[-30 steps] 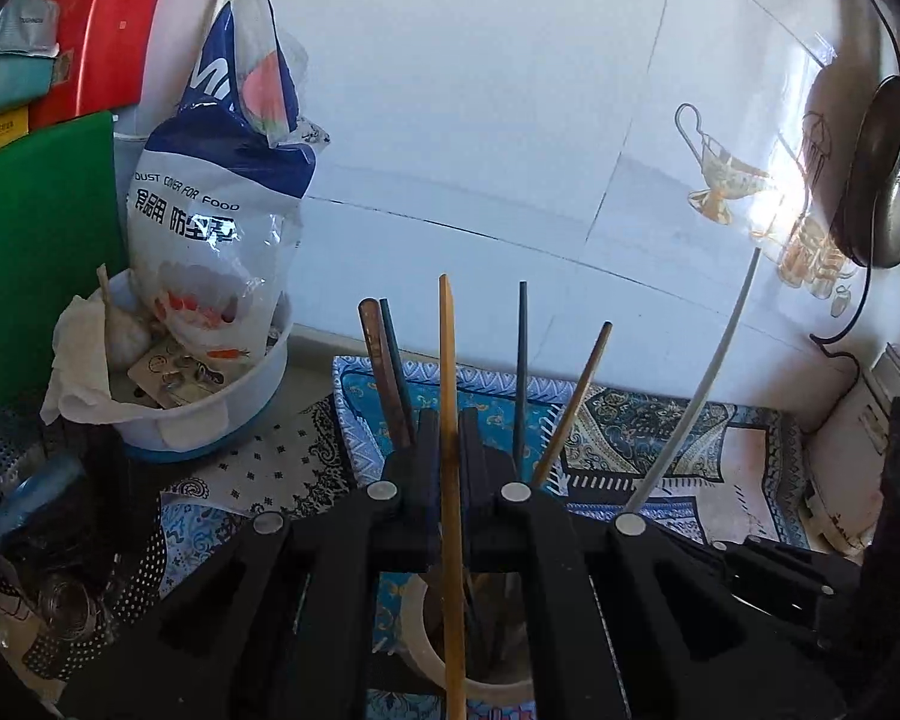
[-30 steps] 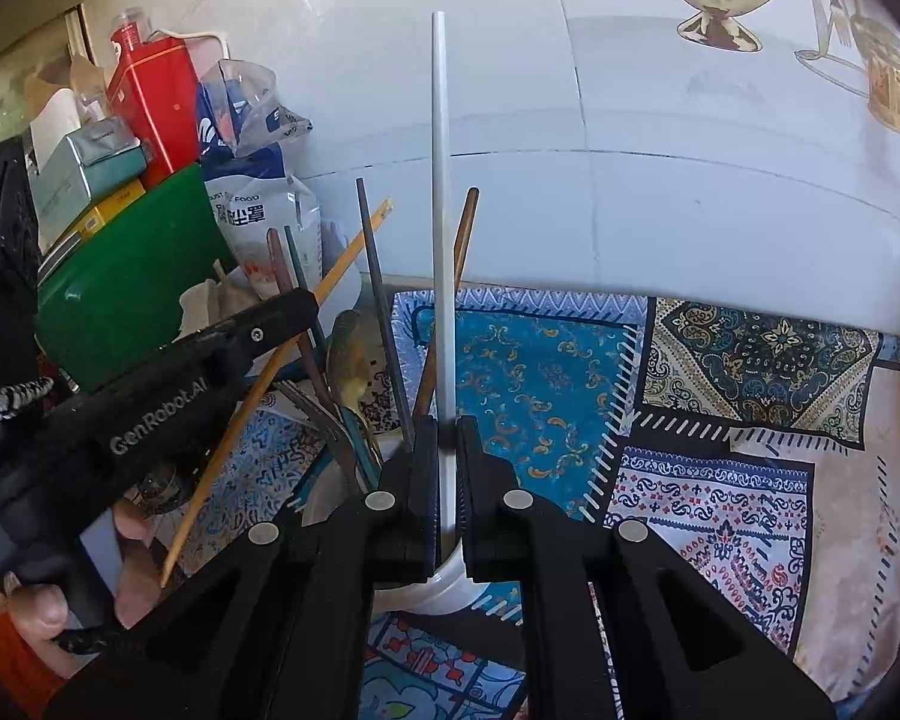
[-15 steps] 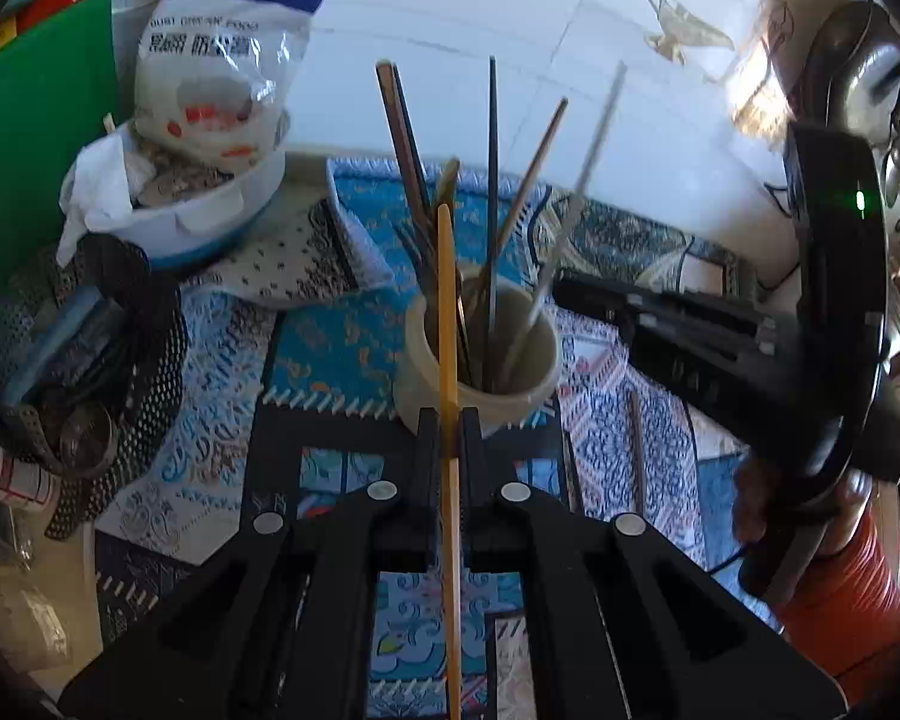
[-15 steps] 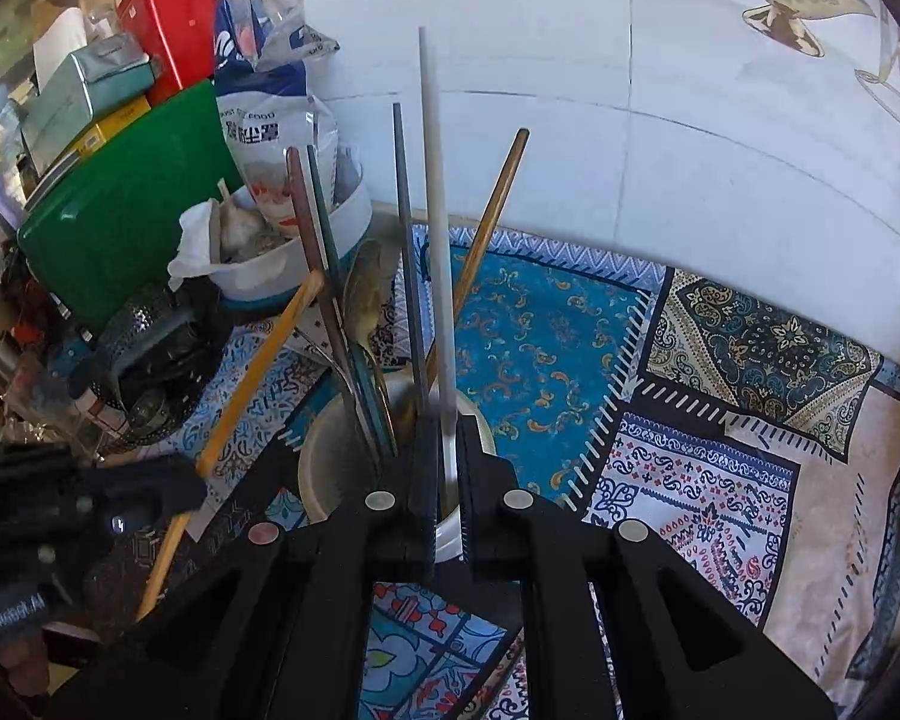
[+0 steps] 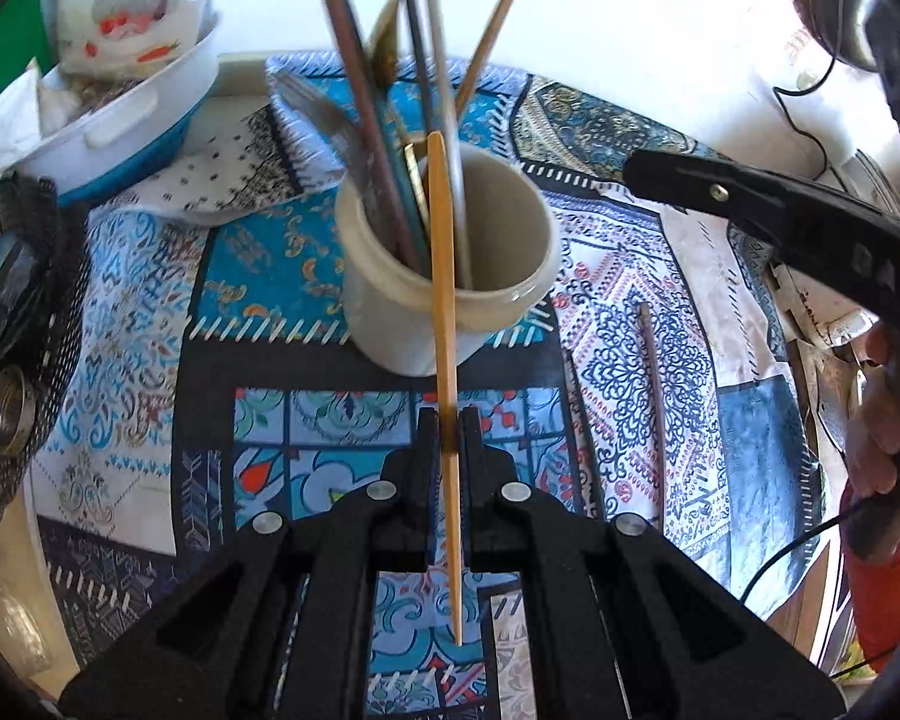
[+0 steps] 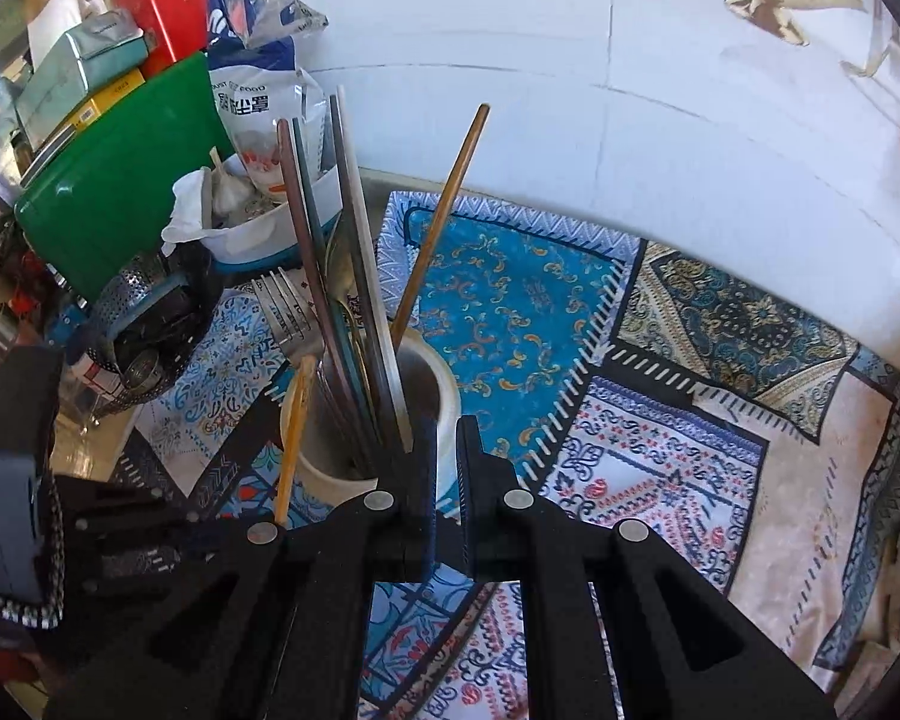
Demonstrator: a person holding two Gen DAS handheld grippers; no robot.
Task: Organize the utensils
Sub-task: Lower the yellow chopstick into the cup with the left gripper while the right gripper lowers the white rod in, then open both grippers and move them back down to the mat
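Left gripper (image 5: 447, 438) clamps a yellow chopstick (image 5: 443, 324), its top end over the rim of the cup (image 5: 390, 306). Right gripper (image 6: 447, 450) is slightly parted and holds nothing, just beside the cup's rim. The cup stands on the patterned cloth (image 5: 150, 312), crowded with chopsticks (image 6: 342, 276) and a fork (image 6: 285, 309); one more stick (image 5: 651, 396) lies on the cloth to its right.

White tiled wall (image 6: 570, 60) behind a patchwork cloth (image 6: 660, 450) — bright, sunlit.
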